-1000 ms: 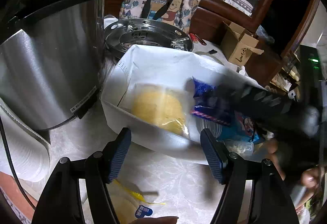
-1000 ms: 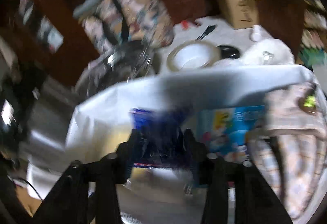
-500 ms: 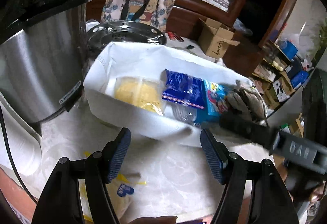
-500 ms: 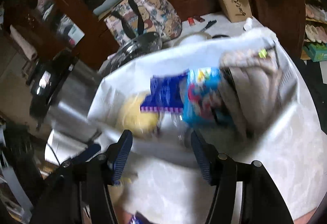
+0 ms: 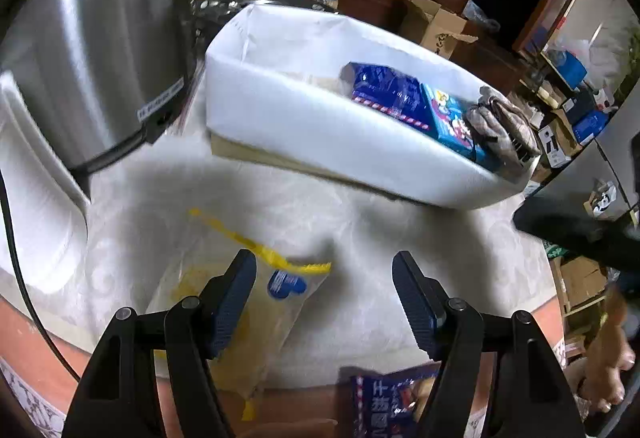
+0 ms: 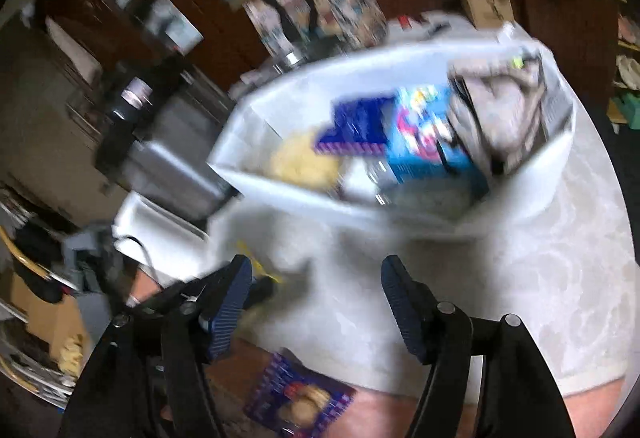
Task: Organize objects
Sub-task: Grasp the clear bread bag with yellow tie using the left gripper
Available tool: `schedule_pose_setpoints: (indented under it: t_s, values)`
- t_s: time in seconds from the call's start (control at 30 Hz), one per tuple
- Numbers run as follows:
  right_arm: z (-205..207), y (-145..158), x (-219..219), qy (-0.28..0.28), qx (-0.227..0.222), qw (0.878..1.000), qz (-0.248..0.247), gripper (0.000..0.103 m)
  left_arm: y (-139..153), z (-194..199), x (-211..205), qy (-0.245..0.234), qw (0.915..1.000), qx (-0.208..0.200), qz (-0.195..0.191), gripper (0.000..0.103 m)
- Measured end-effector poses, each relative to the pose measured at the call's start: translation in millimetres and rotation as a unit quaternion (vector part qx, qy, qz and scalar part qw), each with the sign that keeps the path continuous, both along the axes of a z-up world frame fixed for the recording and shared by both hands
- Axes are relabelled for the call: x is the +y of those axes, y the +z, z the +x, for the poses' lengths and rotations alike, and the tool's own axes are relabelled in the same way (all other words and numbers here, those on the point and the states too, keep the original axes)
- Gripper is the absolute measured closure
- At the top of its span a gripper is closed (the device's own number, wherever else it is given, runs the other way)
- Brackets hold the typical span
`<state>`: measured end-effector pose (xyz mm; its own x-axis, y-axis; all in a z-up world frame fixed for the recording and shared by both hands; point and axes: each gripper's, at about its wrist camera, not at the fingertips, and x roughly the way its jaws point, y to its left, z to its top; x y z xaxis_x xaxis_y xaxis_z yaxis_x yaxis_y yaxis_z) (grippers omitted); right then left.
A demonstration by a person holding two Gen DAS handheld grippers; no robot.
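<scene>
1. Already in white bin: blue packet, cyan box, grey cloth, yellow item.
2. Left outside, near side of bin: clear bag with yellow clip, dark snack packet.
3. Left gripper: wide, empty, over clear bag.
4. Right gripper: opening, empty.
5. Since earlier frame: blue packet released into bin; both grippers drawn back from bin.

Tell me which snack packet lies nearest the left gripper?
The clear packet with yellow clip, on the table under the left gripper; the others sit in the white bin.
</scene>
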<state>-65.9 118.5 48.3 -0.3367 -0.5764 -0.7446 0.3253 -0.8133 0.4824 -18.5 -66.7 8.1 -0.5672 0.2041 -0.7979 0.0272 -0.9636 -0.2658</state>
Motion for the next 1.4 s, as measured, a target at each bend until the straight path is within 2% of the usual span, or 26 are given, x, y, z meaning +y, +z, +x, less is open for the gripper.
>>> schedule_pose_setpoints:
  t_s: [0.13, 0.37, 0.6, 0.7, 0.97, 1.13, 1.3, 1.4]
  values:
    - [-6, -25, -3, 0.005, -0.058, 0.998, 0.021, 0.037, 2, 5, -13, -0.003, 0.9997, 0.002, 0.026, 0.032]
    - [-7, -34, -2, 0.004, -0.078, 0.997, 0.021, 0.037, 4, 11, -49, 0.049, 0.9975, 0.008, 0.05, 0.026]
    - [-9, -41, -8, 0.019, -0.102, 0.994, 0.02, 0.037, -18, -1, -68, 0.093, 0.9929, -0.059, 0.044, 0.026]
    - [-10, -42, -7, 0.021, -0.111, 0.994, 0.014, 0.037, -24, -4, -61, 0.074, 0.9929, -0.076, 0.055, 0.026]
    - [-12, -49, -2, 0.012, -0.136, 0.991, 0.009, 0.037, -28, -8, -7, -0.007, 0.9964, -0.079, 0.029, 0.023]
    - [-13, -61, -7, 0.014, -0.171, 0.985, 0.019, 0.038, -28, -8, 11, -0.02, 0.9969, -0.074, 0.019, 0.024]
    - [-17, -61, 1, -0.008, -0.173, 0.985, 0.008, 0.038, -28, -10, 18, -0.043, 0.9948, -0.075, 0.053, 0.024]
    - [-20, -62, 7, -0.006, -0.186, 0.982, -0.023, 0.038, -28, -11, 30, -0.054, 0.9945, -0.076, 0.048, 0.024]
